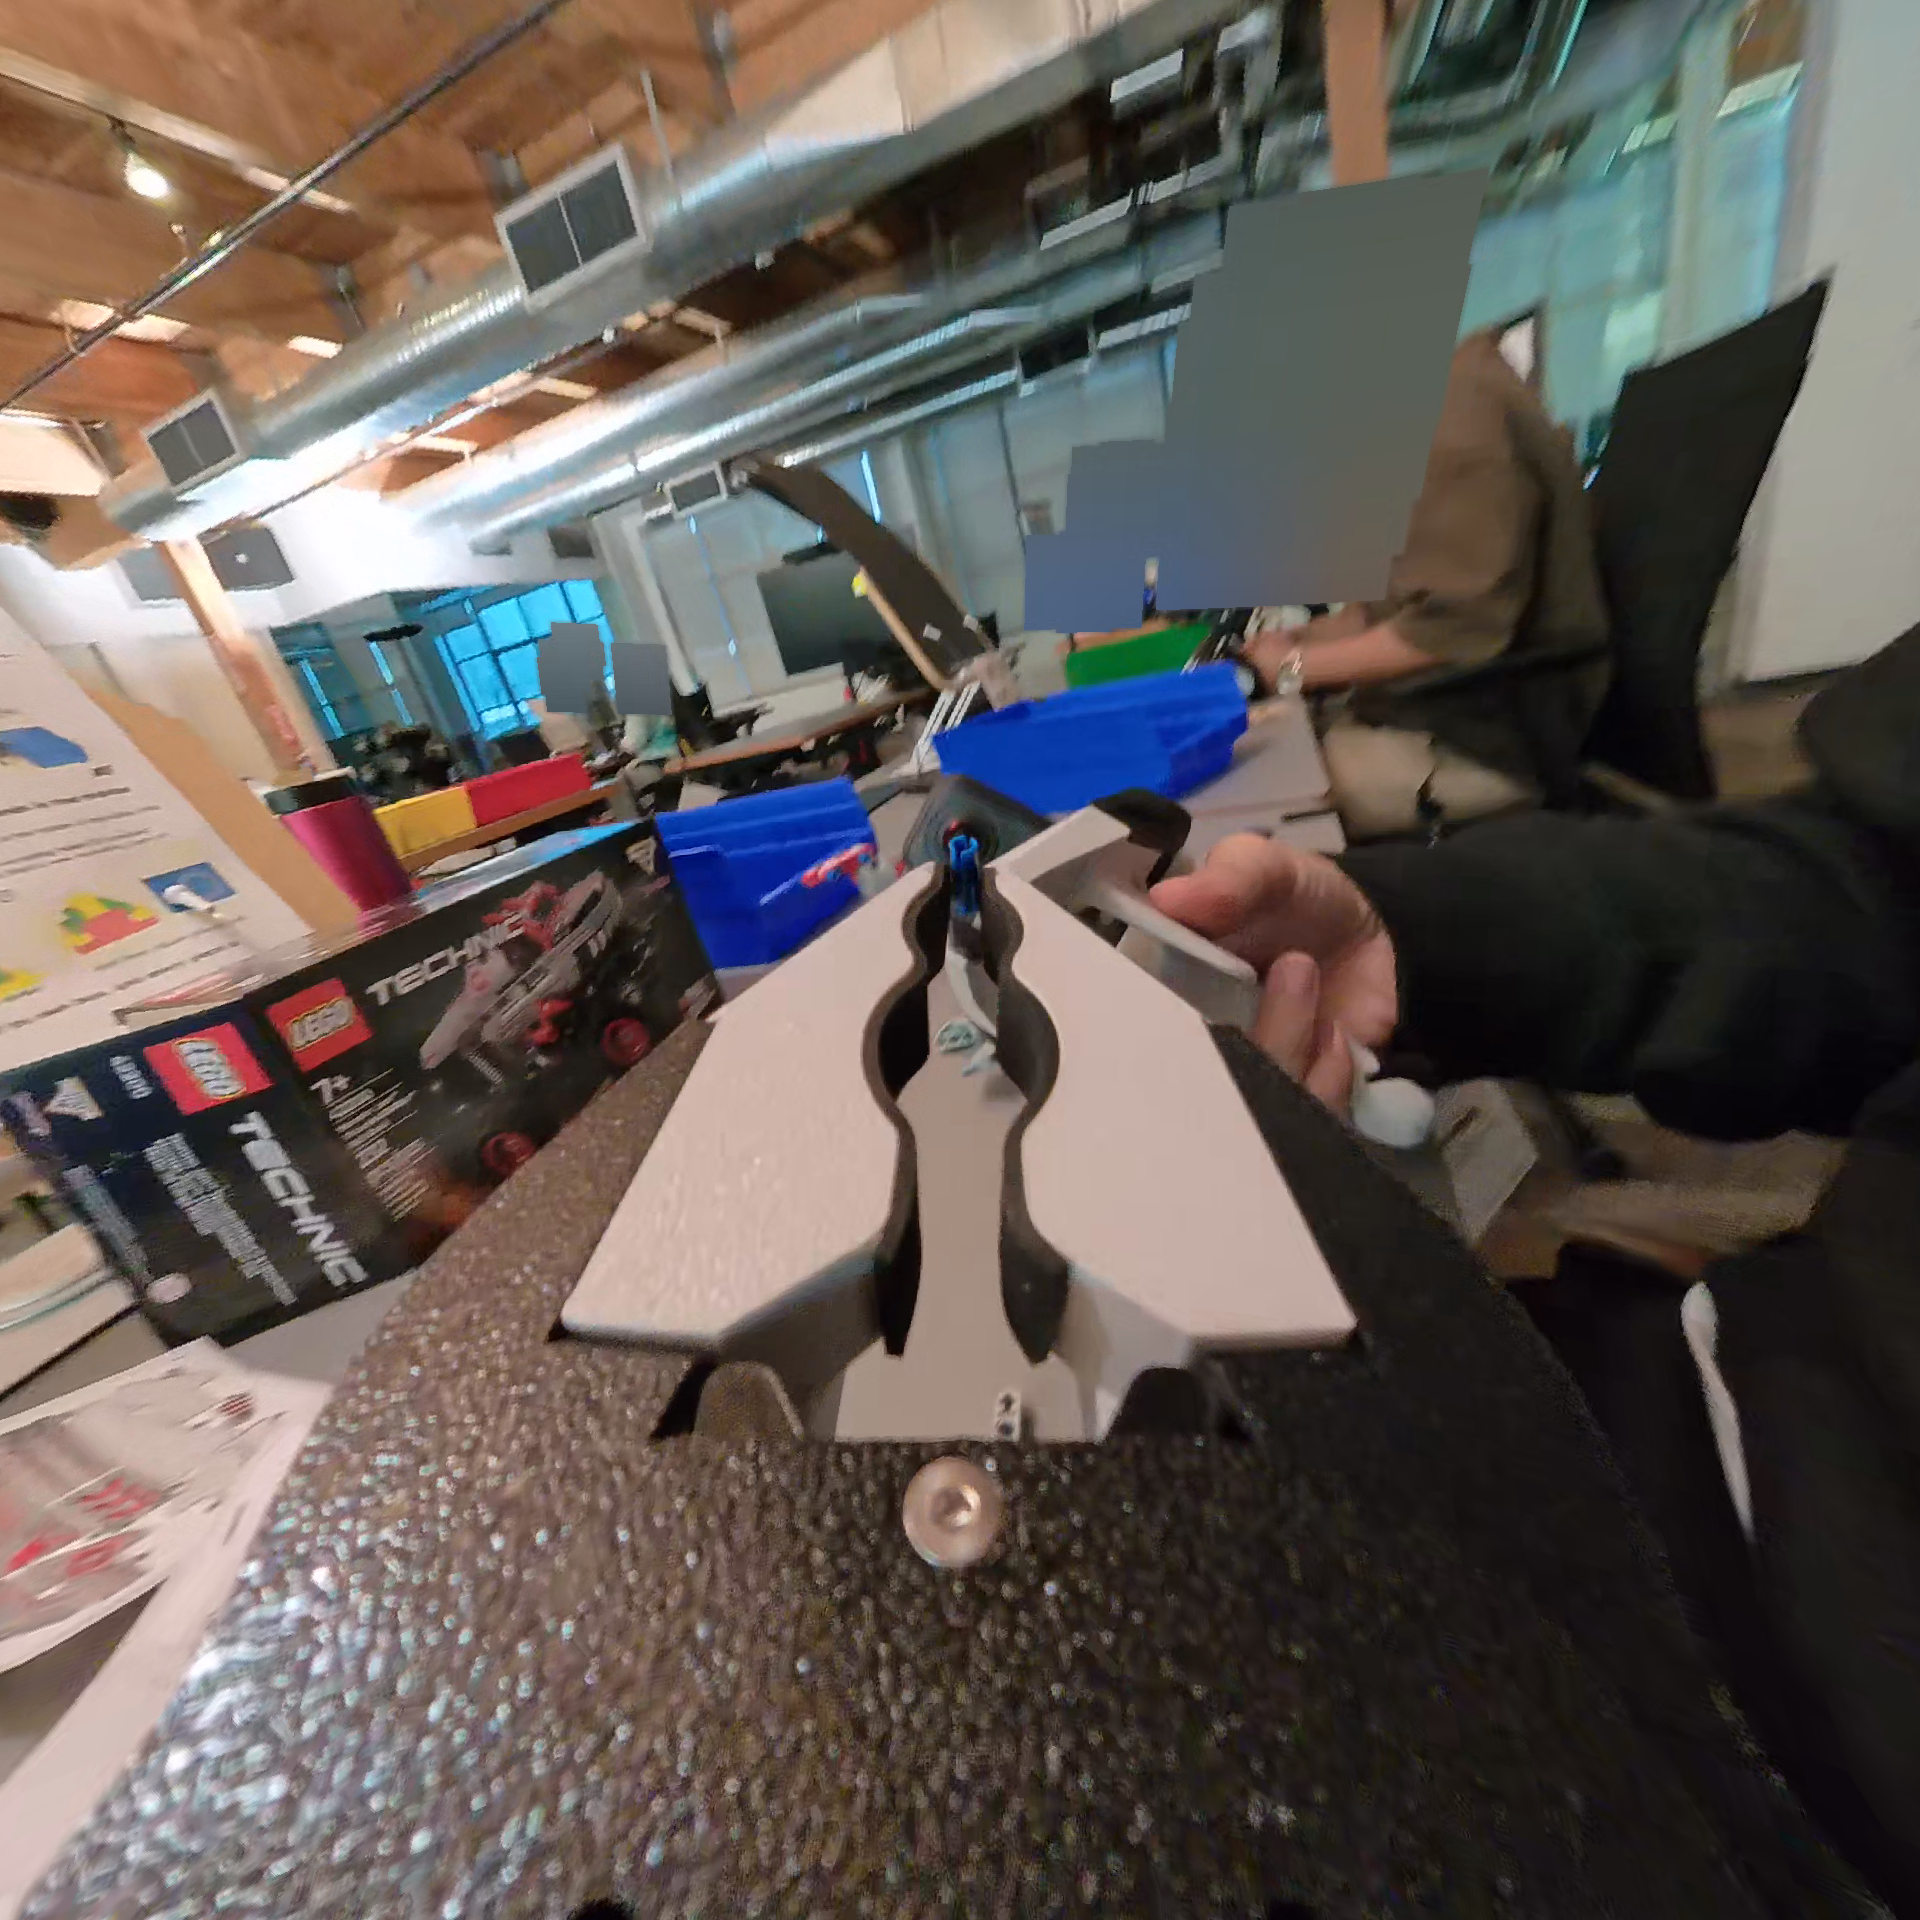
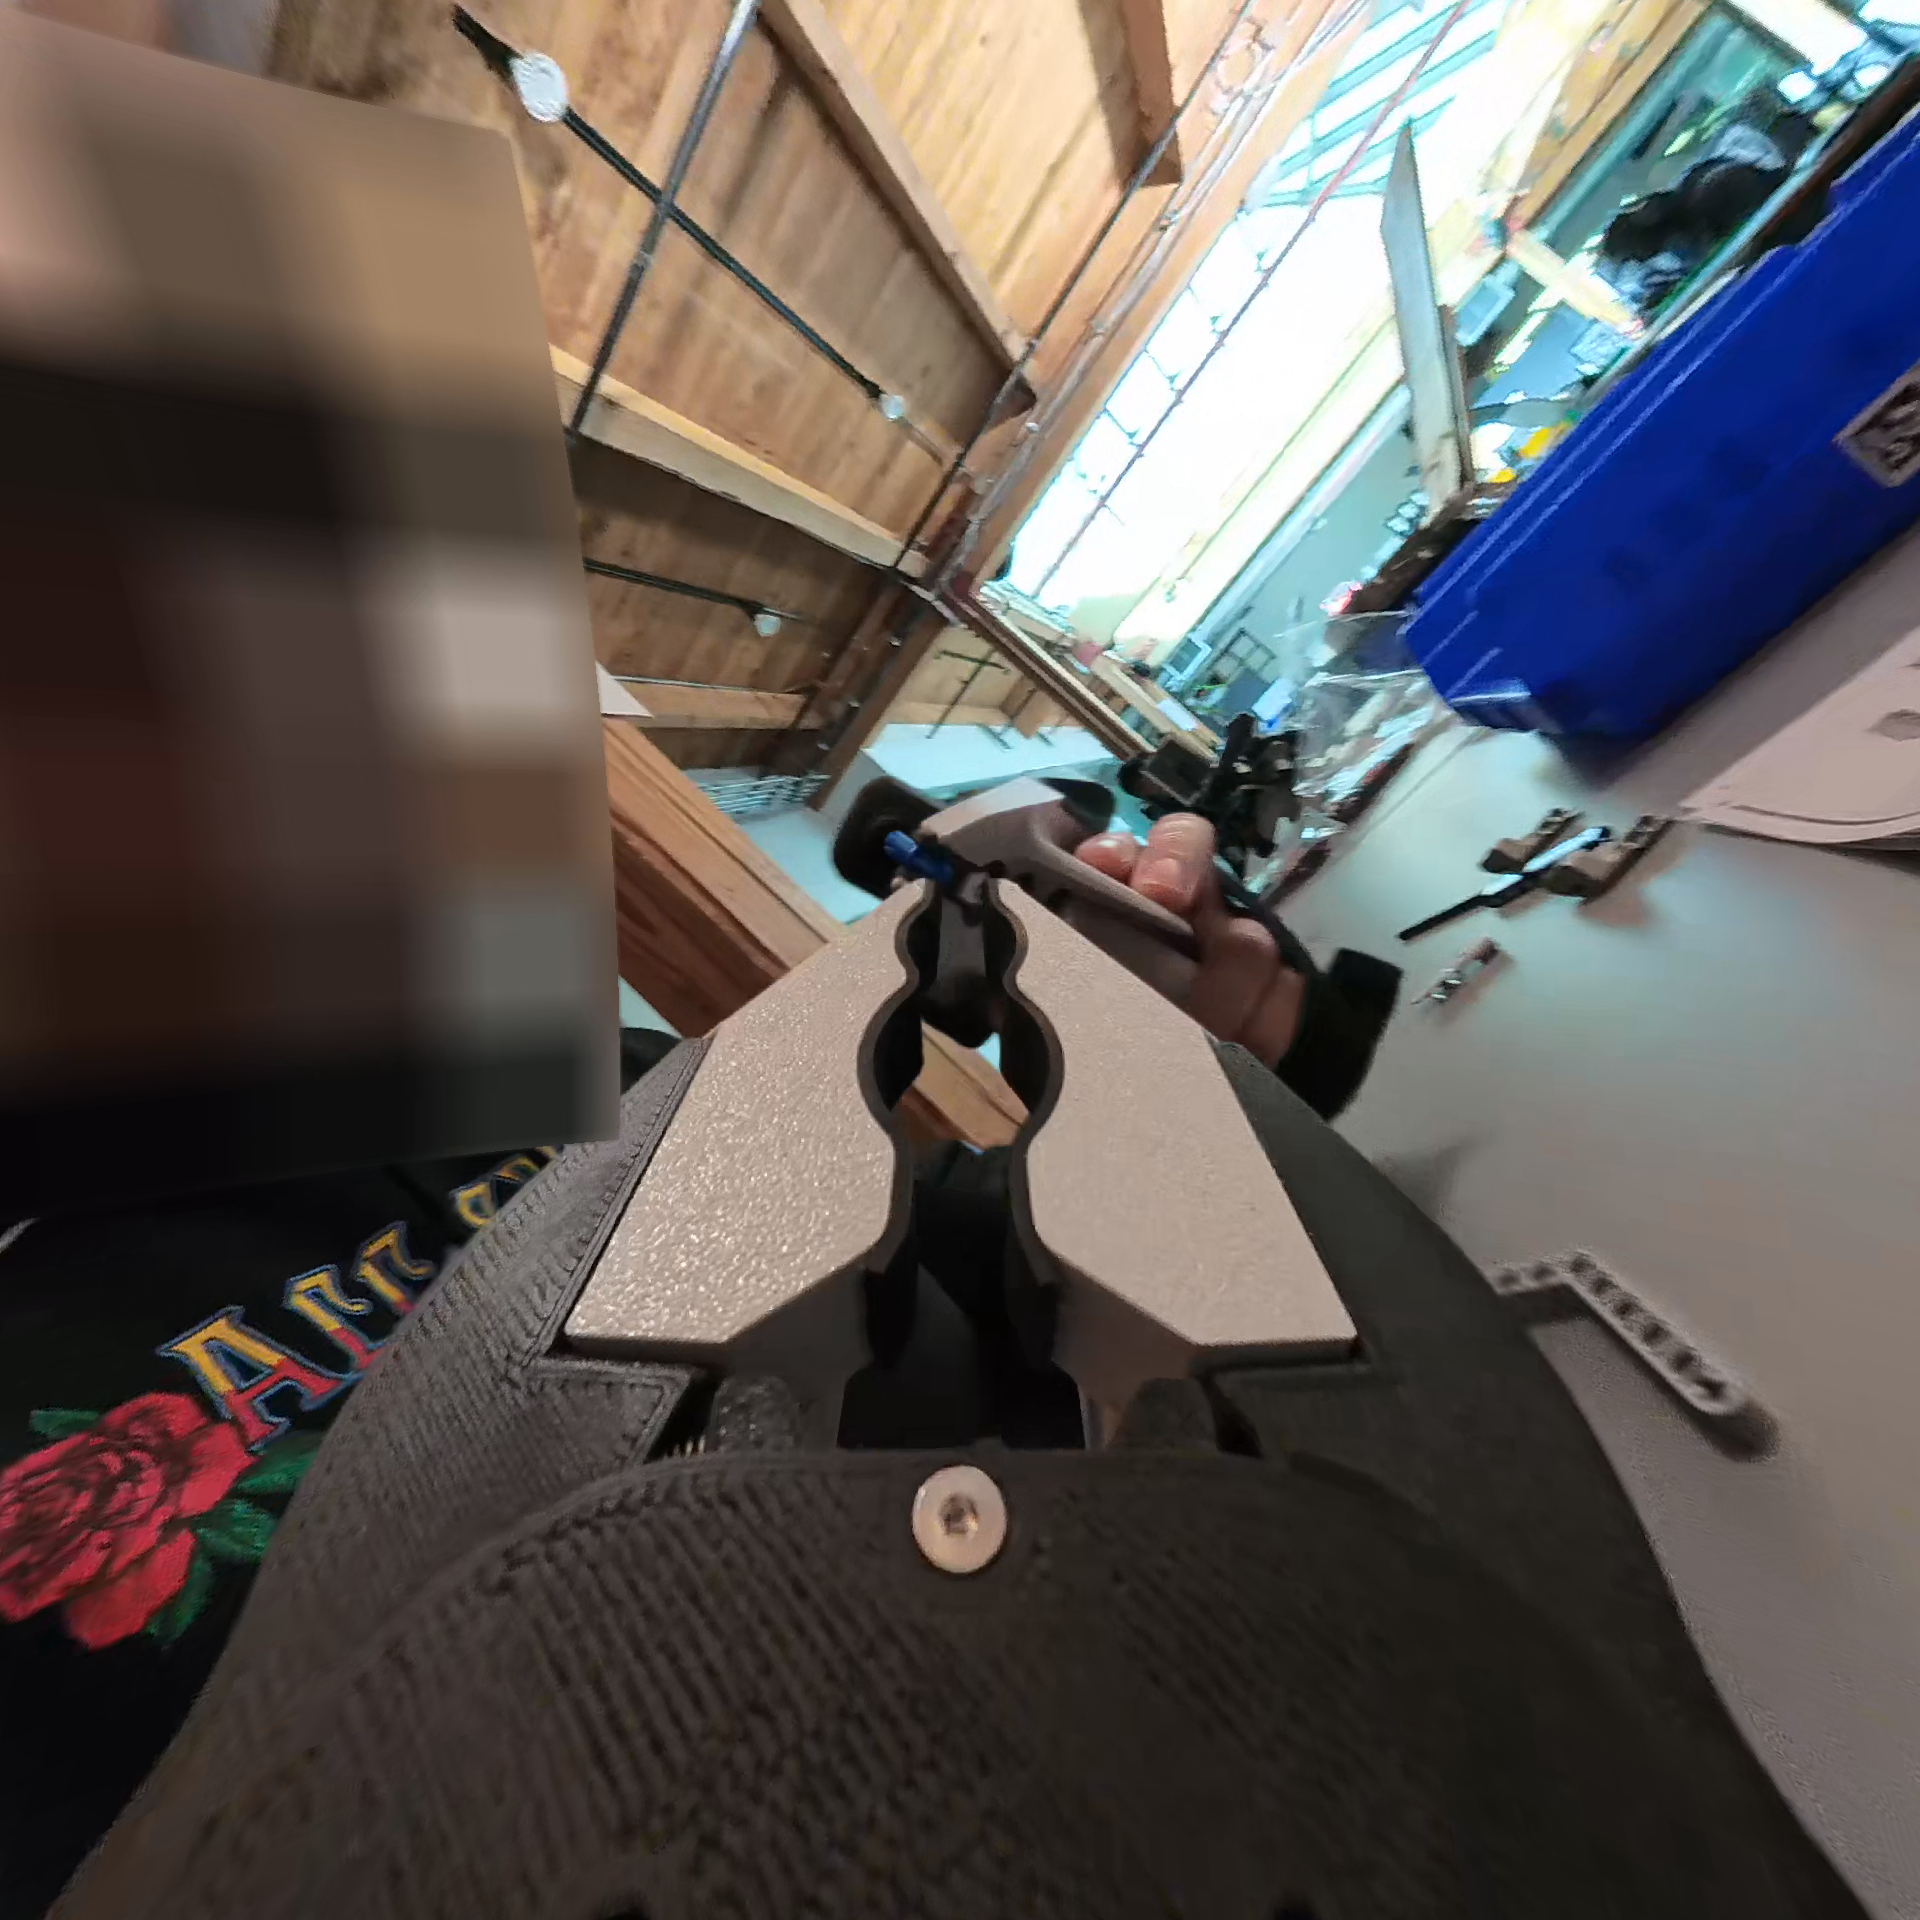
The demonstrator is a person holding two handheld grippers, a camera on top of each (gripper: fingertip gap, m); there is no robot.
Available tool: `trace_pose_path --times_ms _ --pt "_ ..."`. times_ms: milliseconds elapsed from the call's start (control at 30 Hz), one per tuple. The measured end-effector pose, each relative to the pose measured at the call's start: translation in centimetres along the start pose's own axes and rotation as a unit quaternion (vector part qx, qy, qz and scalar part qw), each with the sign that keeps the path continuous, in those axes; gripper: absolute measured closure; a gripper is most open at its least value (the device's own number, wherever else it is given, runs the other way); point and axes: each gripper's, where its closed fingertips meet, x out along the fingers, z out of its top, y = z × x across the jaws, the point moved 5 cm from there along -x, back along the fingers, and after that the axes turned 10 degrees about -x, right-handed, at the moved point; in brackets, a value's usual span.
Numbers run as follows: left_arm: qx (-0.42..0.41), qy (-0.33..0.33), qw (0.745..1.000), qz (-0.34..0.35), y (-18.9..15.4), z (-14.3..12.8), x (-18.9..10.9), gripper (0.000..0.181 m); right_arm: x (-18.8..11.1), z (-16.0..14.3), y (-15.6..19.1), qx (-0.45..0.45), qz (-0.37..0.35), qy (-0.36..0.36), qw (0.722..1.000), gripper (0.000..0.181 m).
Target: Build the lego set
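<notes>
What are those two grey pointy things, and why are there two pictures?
They are grippers, pinching tools with two grey fingers. A person holds one in each hand, and each carries a camera looking along its fingers, so you get two pictures. The left gripper pinches a small blue pin. The right gripper pinches a dark piece where the same blue pin meets it. Each picture also shows the person's other hand. On the table lie loose grey and black Lego pieces, the Lego box, paper instructions and blue bins.
</notes>
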Motion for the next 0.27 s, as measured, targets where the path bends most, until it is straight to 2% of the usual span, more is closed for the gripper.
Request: trace_pose_path --times_ms 33,133,267 --pt "-0.014 -0.017 1.000 -0.010 0.0 0.3 -0.2 0.178 0.3 0.0 0.3 0.010 0.015 -0.009 1.000 0.175" --pt "-0.052 -0.056 0.996 -0.046 -0.3 0.9 -0.5 0.178 1.0 0.0 1.2 0.034 0.048 -0.026 0.998 0.177" --pt "-0.063 -0.085 0.991 -0.077 -0.7 1.4 -0.7 0.178 1.6 -0.6 1.7 0.049 0.074 -0.023 0.996 0.177"
